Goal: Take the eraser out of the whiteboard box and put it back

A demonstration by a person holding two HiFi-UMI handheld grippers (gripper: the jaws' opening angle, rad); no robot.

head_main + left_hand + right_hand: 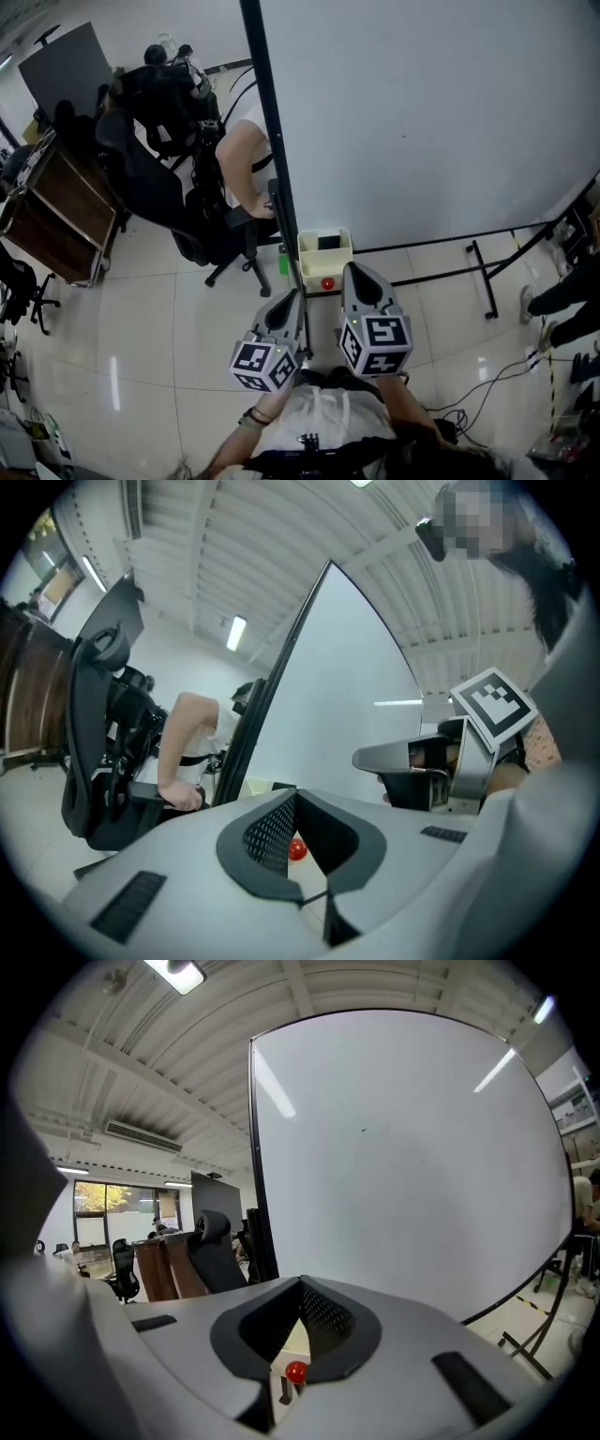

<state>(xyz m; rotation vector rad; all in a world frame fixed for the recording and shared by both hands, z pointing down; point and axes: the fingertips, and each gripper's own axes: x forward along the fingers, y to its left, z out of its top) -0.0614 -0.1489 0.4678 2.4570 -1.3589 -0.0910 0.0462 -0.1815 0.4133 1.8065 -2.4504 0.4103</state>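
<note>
At centre frame, the eraser (329, 243) sits in the whiteboard box (309, 255). The left gripper (290, 300) and right gripper (360, 273) are both pressed together and empty. Going in unopened could shove the eraser aside.

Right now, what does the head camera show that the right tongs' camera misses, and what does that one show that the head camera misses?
Only the head view: the black eraser lying in the whiteboard box, and the left tongs. Only the right gripper view: the ceiling light and the windows far behind. Both: the whiteboard, the small red ball, the black office chair, the wooden cabinet, and the right tongs, shut and empty.
</note>
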